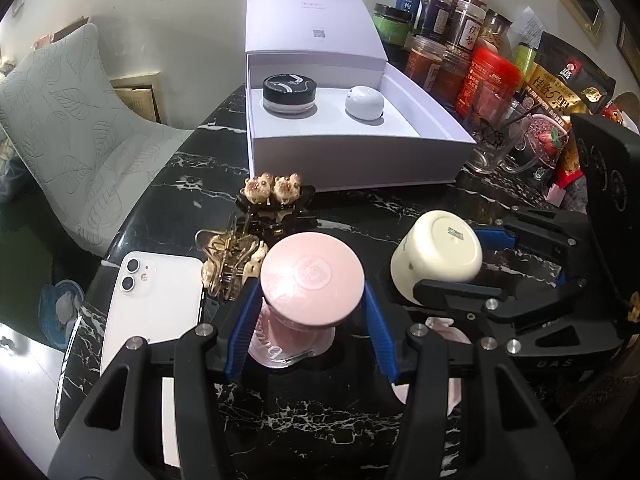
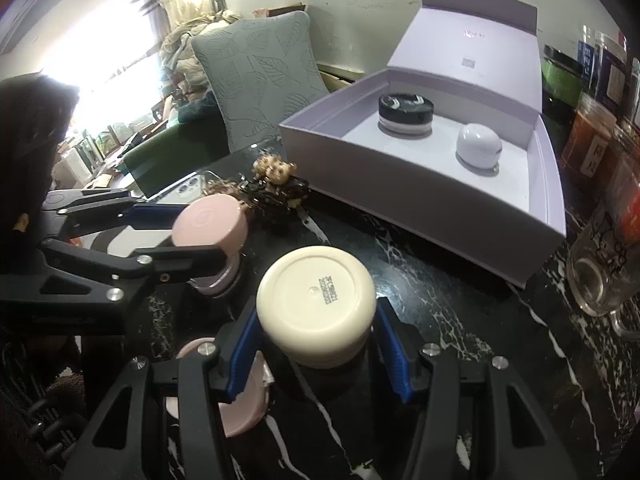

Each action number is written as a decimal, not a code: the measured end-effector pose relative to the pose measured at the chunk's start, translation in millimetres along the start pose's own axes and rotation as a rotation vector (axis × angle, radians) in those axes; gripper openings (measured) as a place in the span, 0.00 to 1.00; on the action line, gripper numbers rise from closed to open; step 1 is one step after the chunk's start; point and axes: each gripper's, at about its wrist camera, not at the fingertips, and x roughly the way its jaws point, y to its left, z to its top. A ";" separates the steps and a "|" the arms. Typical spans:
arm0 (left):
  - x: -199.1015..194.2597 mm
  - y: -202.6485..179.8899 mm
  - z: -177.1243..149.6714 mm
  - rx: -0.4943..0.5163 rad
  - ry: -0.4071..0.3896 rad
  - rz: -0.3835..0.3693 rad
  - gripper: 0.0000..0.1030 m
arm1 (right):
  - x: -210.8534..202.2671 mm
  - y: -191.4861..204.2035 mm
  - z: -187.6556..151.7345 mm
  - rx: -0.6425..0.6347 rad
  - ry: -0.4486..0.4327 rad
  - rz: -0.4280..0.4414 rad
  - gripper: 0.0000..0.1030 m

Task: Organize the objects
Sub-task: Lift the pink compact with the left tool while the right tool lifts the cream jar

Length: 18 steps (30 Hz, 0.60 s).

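1. The left gripper (image 1: 312,316) pinches a pink-capped jar (image 1: 311,278) between its blue ribbed pads; the jar's clear lower body is half hidden behind the wide round cap, and its printed script cannot be read.
2. The right gripper (image 2: 316,344) has its blue pads pressed against the sides of a cream jar (image 2: 316,300), held bottom-up so that its flat base with a small printed code faces the camera; its lid end is hidden below.
3. Both jars are just above the black marble tabletop (image 1: 320,412), which is veined with white, in front of the open white box (image 1: 360,152).
4. The box is smooth matte card with its lid standing upright; in it sit a black-lidded jar (image 1: 289,94) and a glossy white domed case (image 1: 365,103), well apart.
5. A pale pink round item (image 2: 244,412) lies under the right gripper, mostly covered, so what it is cannot be told.
6. A white phone (image 1: 152,304), camera side up, is cut off by the left gripper's frame.
7. Near it lie a gold wire hair clip (image 1: 228,260) and a dark clip with two beaded bears (image 1: 272,190).
8. Plastic spice jars (image 1: 440,40), crowded and partly cut off, stand to the right of the box, beside a glass mug (image 1: 496,140).
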 end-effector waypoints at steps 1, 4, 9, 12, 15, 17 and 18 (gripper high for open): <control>-0.7 0.0 1.0 -0.001 0.001 -0.006 0.48 | -2.3 0.9 0.8 -0.005 -0.002 -0.002 0.55; -4.3 -1.3 4.9 0.008 0.005 -0.004 0.48 | -9.6 2.6 3.8 -0.015 -0.007 -0.007 0.55; -17.0 -6.6 14.0 0.049 -0.017 0.027 0.48 | -18.5 3.3 9.9 -0.024 -0.010 -0.002 0.55; -22.4 -8.6 21.2 0.067 -0.026 0.030 0.48 | -23.9 2.6 17.0 -0.028 -0.022 0.000 0.55; -26.4 -9.1 28.8 0.080 -0.035 0.038 0.48 | -29.8 1.5 26.2 -0.032 -0.040 -0.005 0.55; -28.3 -7.9 34.8 0.079 -0.038 0.036 0.48 | -32.6 0.2 32.4 -0.034 -0.048 -0.008 0.55; -29.4 -7.2 38.2 0.079 -0.042 0.037 0.48 | -33.4 -0.7 35.3 -0.035 -0.052 -0.010 0.55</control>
